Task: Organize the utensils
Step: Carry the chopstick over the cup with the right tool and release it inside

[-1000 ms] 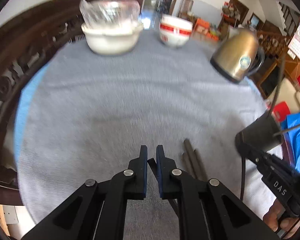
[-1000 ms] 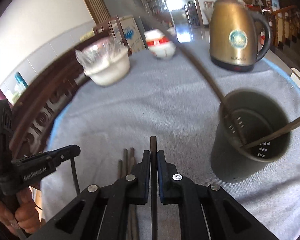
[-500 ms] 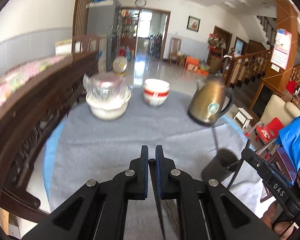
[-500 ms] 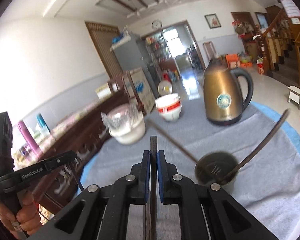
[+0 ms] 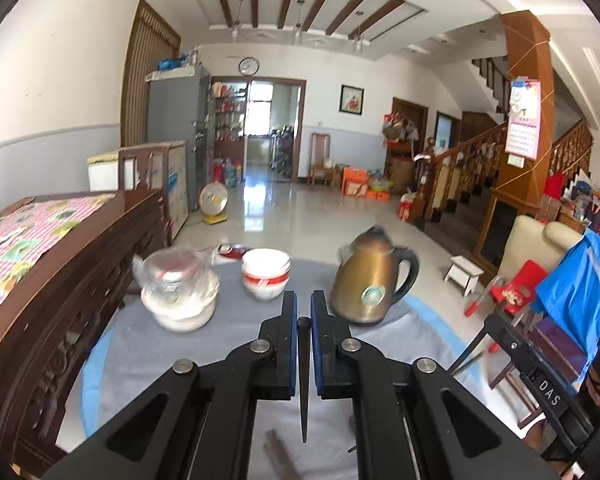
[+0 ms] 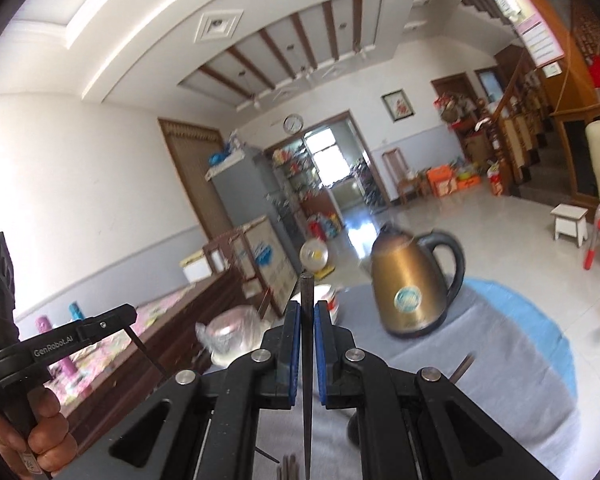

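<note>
Above a grey cloth-covered table (image 5: 236, 356), the left gripper (image 5: 303, 312) and right gripper (image 6: 307, 312) each pinch a slender, dark, tapered chopstick (image 5: 303, 380) (image 6: 307, 360) near a brassy kettle (image 5: 370, 280).

Two grippers show: the left gripper (image 5: 304, 312) and the right gripper (image 6: 304, 316), each pinching one dark chopstick, so two held chopsticks (image 5: 303, 376) (image 6: 307, 360). More loose chopsticks (image 5: 278, 454) lie on the cloth below the left claw; their number cannot be told. Ahead of the claws stand one brass-coloured electric kettle (image 5: 370, 292), one stack of red-banded bowls (image 5: 266, 274) with an unclear count, and one plastic-covered white bowl (image 5: 180, 294).
</note>
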